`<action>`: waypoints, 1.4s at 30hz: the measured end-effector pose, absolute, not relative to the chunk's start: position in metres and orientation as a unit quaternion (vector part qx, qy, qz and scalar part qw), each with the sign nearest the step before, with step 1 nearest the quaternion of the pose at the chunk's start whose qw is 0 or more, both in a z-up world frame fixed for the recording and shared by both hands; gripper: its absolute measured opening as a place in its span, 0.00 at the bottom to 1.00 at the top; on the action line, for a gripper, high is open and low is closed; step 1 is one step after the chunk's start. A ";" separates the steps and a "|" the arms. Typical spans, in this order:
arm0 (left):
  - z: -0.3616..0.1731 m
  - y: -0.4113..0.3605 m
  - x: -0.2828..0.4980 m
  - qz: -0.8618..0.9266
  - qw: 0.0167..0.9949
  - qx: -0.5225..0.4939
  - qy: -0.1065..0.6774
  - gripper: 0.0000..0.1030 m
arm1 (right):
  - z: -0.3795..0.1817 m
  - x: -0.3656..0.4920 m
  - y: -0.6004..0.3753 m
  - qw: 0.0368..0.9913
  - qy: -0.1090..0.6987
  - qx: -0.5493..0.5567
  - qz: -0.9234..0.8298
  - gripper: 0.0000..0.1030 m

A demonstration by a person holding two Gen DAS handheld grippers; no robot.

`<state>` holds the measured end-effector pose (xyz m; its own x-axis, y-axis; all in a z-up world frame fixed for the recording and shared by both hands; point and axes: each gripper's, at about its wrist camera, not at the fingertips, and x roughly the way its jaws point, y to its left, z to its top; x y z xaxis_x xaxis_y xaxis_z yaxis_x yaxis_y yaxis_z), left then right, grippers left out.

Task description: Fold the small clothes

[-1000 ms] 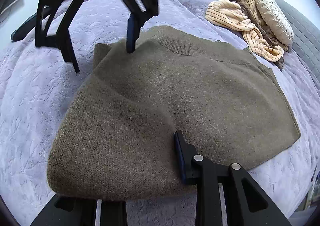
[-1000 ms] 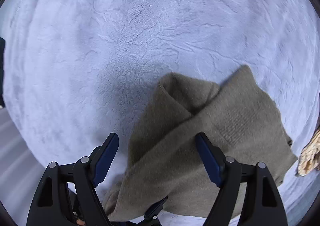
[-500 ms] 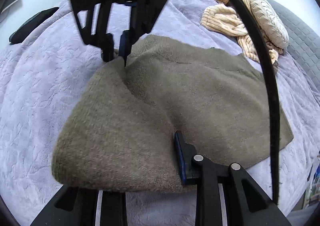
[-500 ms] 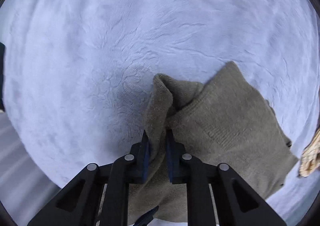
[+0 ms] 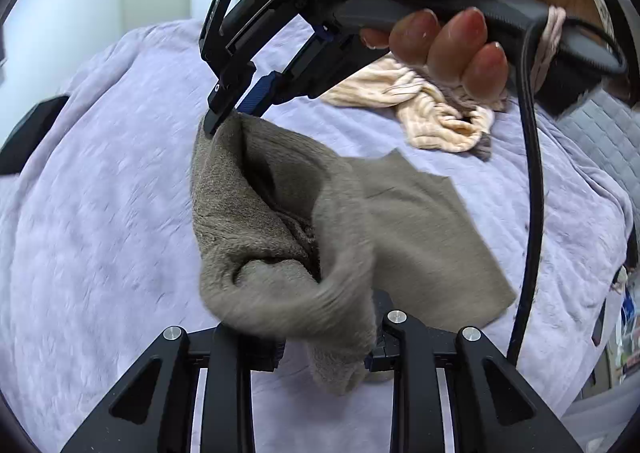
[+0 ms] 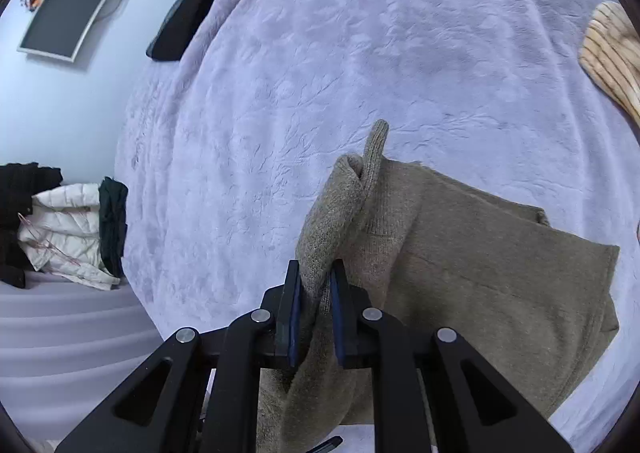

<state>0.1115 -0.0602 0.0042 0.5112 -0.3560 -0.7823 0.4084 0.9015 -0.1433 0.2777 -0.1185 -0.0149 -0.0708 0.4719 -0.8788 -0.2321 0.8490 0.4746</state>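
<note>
Left wrist: left tool (image 5: 326, 349) clamped on olive knit sweater (image 5: 280, 221), now lifted off the lilac bedspread (image 5: 100, 213) mid-frame; right tool (image 5: 232, 109) upper centre pinches its far edge.
Right wrist: right tool (image 6: 314, 313) clamped on sweater (image 6: 480, 273), raised since closing; fold-over under way.

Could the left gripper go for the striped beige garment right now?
Probably not: the left gripper is shut on the brown sweater, and the right gripper, also clamped on it, hangs between it and the striped garment.
</note>
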 end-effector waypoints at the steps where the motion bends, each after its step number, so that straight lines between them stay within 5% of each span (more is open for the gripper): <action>1: 0.009 -0.069 0.112 -0.228 0.869 0.035 0.438 0.28 | -0.010 0.279 -0.128 0.682 0.676 0.098 0.262 0.14; 11: 0.011 -0.187 0.107 -0.322 0.835 0.105 0.433 0.28 | 0.006 0.230 -0.297 0.729 0.611 0.222 0.214 0.14; 25: -0.052 -0.271 0.079 -0.360 0.777 0.165 0.489 0.28 | -0.135 0.183 -0.416 0.708 0.639 0.278 0.115 0.15; 31: -0.046 -0.263 0.077 -0.347 0.773 0.165 0.505 0.29 | -0.118 0.176 -0.420 0.706 0.642 0.277 0.109 0.28; 34: -0.037 -0.249 0.076 -0.327 0.780 0.149 0.512 0.53 | -0.098 0.162 -0.425 0.714 0.632 0.281 0.110 0.42; 36: -0.026 -0.235 0.076 -0.311 0.792 0.140 0.506 0.56 | -0.084 0.150 -0.428 0.716 0.621 0.298 0.115 0.53; 42: -0.024 -0.196 0.103 -0.230 0.811 0.101 0.529 0.56 | -0.094 0.127 -0.422 0.668 0.625 0.373 0.157 0.55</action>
<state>0.1028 -0.1960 -0.0236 0.3350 -0.2659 -0.9039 0.4788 0.8743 -0.0798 0.1272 -0.4220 -0.0943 0.1704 0.6760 -0.7169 0.2556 0.6723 0.6948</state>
